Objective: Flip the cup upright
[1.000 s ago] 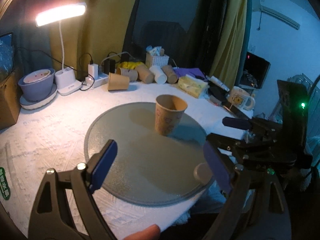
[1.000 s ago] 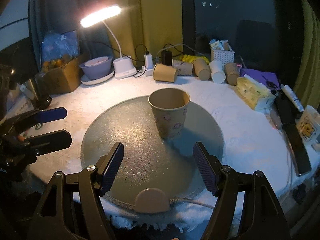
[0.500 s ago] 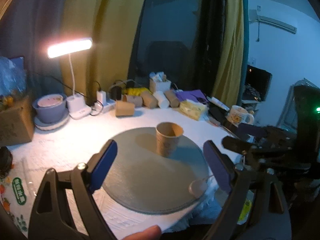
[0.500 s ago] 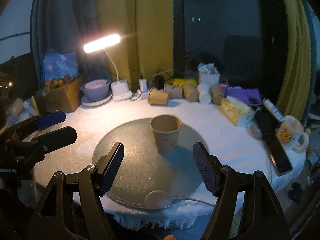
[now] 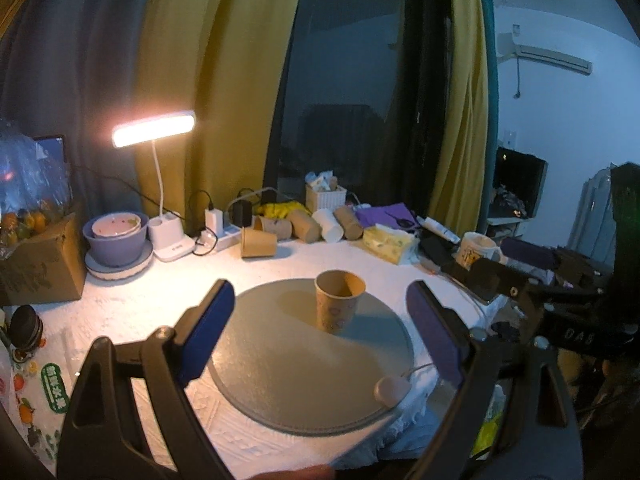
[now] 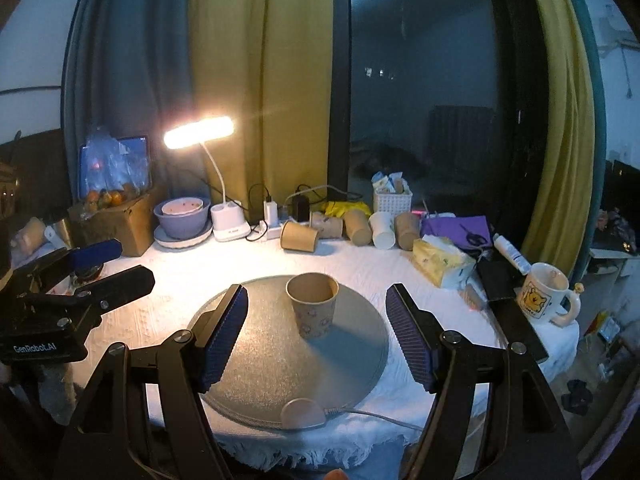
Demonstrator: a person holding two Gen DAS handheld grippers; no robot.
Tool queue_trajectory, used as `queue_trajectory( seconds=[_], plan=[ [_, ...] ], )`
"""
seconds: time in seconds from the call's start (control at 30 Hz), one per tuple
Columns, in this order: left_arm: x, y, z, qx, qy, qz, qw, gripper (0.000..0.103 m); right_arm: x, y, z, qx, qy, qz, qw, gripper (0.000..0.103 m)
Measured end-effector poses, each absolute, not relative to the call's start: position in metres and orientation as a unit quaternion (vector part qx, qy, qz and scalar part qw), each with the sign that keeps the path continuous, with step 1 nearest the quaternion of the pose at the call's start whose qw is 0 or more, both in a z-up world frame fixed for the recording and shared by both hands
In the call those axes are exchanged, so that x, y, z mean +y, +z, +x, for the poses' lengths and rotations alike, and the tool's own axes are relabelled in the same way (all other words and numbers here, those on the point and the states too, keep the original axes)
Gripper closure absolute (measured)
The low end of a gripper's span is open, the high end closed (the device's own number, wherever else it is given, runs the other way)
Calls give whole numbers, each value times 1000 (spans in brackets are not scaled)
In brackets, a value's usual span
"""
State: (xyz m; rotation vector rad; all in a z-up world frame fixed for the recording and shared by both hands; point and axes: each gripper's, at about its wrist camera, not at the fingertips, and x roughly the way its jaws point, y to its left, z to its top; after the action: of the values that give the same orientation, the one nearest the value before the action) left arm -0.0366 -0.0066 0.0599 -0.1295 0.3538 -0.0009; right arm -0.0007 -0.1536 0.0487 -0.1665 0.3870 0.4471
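A brown paper cup [image 5: 339, 302] stands upright, mouth up, on a round grey glass disc [image 5: 288, 368] on the white table; it also shows in the right wrist view [image 6: 313, 305] on the disc [image 6: 280, 360]. My left gripper [image 5: 320, 332] is open and empty, held back from the cup and above the disc's near side. My right gripper [image 6: 316, 336] is open and empty, also back from the cup. Each gripper shows in the other's view, the right one [image 5: 532, 268] at the right, the left one [image 6: 96, 268] at the left.
A lit desk lamp [image 6: 200, 136], a purple bowl [image 6: 182, 216], chargers and several paper cups lying on their sides [image 6: 352, 230] line the back. A tissue pack [image 6: 440, 266], a mug [image 6: 542, 296] and a cardboard box [image 6: 116, 220] stand at the sides. A small round puck [image 6: 302, 414] with a cable lies at the disc's front edge.
Both grippers have pulled back and up from the cup, which looks smaller now. Both stay open. The cup has not moved.
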Motion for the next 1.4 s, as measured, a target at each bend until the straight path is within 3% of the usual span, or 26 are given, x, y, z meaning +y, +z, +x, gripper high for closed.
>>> queue_trajectory(
  seconds=[0.4,1.4],
  plan=[
    [0,74,-56,143,53,-57,987,14,-160,69,-14,164,208,-82,961,28],
    [-2,69,-54,149,32,-64,986,14,-156,63,-10,183,208,-84,957,28]
  ],
)
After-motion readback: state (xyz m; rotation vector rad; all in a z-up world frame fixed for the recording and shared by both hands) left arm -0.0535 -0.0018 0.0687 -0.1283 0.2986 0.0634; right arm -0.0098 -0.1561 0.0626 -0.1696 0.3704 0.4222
